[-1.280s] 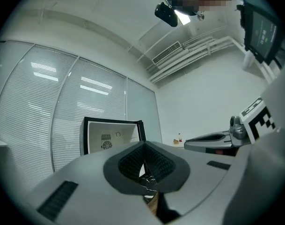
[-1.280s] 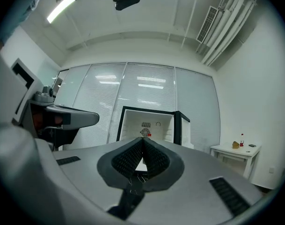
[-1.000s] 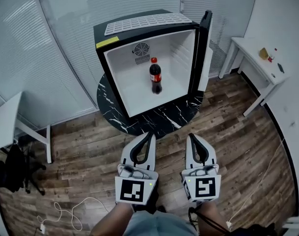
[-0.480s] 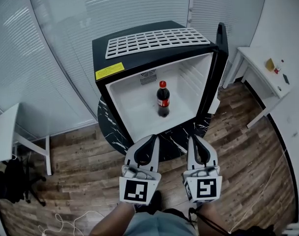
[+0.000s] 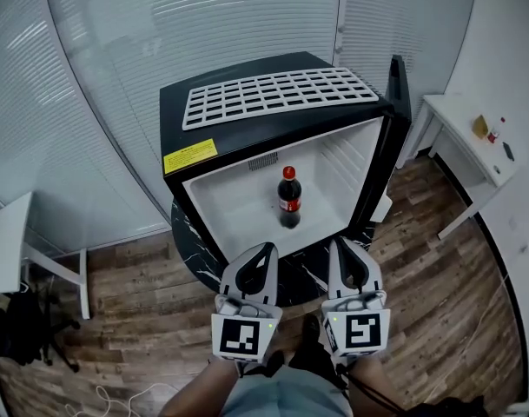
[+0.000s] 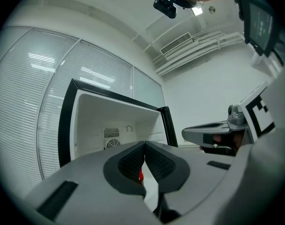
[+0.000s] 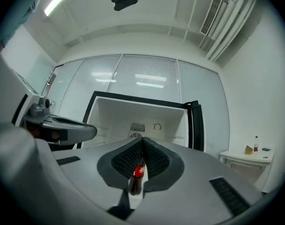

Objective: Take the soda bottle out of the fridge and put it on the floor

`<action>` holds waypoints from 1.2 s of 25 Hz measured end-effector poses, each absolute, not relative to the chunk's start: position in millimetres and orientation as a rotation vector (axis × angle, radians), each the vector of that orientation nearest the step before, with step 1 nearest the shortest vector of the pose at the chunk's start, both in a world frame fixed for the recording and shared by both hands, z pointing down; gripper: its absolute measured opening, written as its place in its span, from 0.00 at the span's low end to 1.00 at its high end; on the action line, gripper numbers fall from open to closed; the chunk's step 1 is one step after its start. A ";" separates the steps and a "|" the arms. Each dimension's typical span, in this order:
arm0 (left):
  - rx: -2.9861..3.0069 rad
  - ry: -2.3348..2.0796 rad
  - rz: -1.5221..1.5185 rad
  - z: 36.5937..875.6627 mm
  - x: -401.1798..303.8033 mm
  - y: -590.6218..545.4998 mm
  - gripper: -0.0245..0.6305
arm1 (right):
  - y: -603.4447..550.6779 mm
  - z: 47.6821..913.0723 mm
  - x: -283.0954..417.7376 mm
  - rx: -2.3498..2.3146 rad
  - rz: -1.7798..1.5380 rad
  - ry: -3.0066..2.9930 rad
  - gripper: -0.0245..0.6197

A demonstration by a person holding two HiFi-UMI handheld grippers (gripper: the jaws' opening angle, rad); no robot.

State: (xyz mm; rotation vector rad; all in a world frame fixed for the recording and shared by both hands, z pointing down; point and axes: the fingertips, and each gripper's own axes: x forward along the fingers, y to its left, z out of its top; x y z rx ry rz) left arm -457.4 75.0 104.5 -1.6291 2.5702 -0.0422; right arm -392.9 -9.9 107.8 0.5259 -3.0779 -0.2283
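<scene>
The fingers of the left gripper [image 6: 144, 145] are clenched tip to tip, with nothing held between them; those of the right gripper [image 7: 142, 140] are pressed together likewise (both pairs empty). The two grippers are held side by side just in front of the open fridge [image 5: 234, 207] and are pointed into it. The soda bottle [image 5: 288, 200] is seen upright near the middle of the fridge's white floor, apart from both grippers. The fridge door [image 5: 397, 120] is stood wide open at the right.
</scene>
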 end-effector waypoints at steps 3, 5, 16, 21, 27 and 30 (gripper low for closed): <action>-1.614 2.594 -0.044 109.6 -470.6 61.5 0.06 | -24.7 110.9 -407.4 0.499 -0.226 -3.087 0.06; -1.594 2.602 -0.043 110.1 -481.5 50.4 0.06 | -35.3 112.9 -419.4 0.472 -0.225 -3.090 0.06; -1.481 2.701 -0.041 119.4 -542.3 1.3 0.06 | -75.8 121.9 -496.7 0.212 -0.216 -3.087 0.06; -1.418 2.748 -0.051 129.4 -562.2 -4.9 0.06 | -75.7 131.6 -526.4 0.029 -0.183 -3.085 0.16; -1.337 2.811 -0.049 139.7 -575.9 -4.5 0.06 | -75.9 149.8 -553.6 -0.121 -0.167 -3.030 0.38; -1.303 2.830 -0.066 141.6 -580.0 -1.7 0.06 | -73.6 153.7 -564.4 -0.167 -0.169 -3.015 0.39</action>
